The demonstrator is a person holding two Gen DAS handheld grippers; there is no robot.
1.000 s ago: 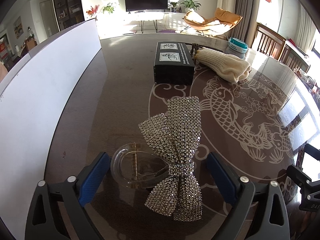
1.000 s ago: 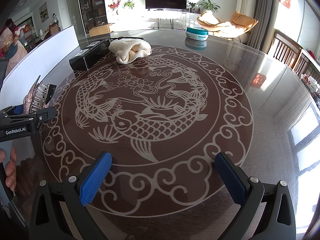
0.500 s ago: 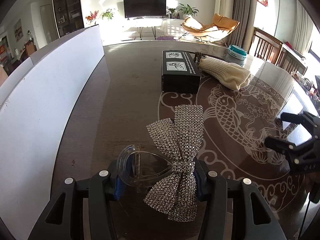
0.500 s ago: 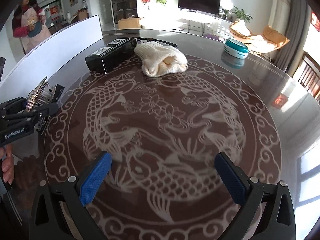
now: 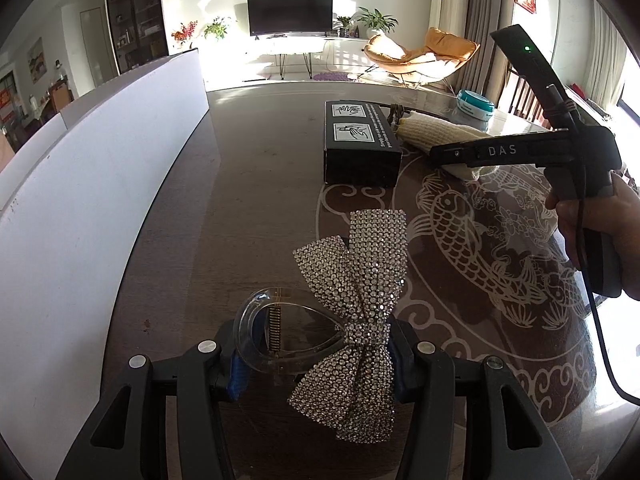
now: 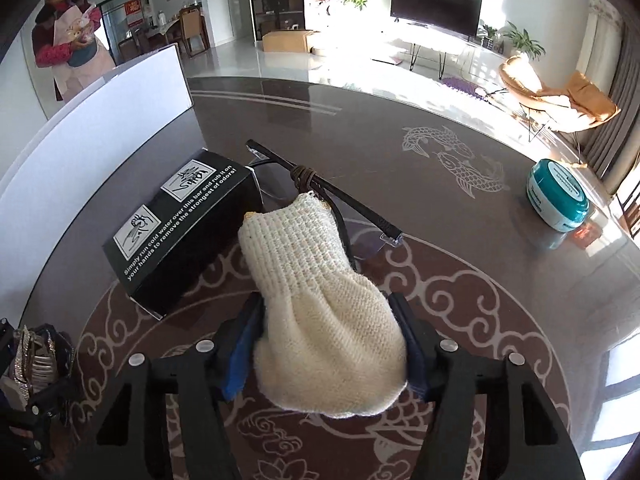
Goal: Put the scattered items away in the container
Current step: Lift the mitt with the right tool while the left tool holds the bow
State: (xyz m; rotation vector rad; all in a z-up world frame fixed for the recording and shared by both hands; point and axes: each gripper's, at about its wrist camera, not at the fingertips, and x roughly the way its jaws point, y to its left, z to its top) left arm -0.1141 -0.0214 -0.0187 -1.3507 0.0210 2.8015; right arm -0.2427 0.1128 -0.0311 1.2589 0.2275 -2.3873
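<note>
Your left gripper (image 5: 316, 354) holds the bow clip (image 5: 352, 312) and your right gripper (image 6: 328, 344) squeezes the glove (image 6: 320, 312), just right of the black box (image 6: 180, 224). Glasses (image 6: 324, 192) lie under the glove's far end; lifting may drag them.

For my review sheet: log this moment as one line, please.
left gripper: shut on rhinestone bow clip | right gripper: shut on knit pouch | black box, glasses, teal jar: on table
</note>
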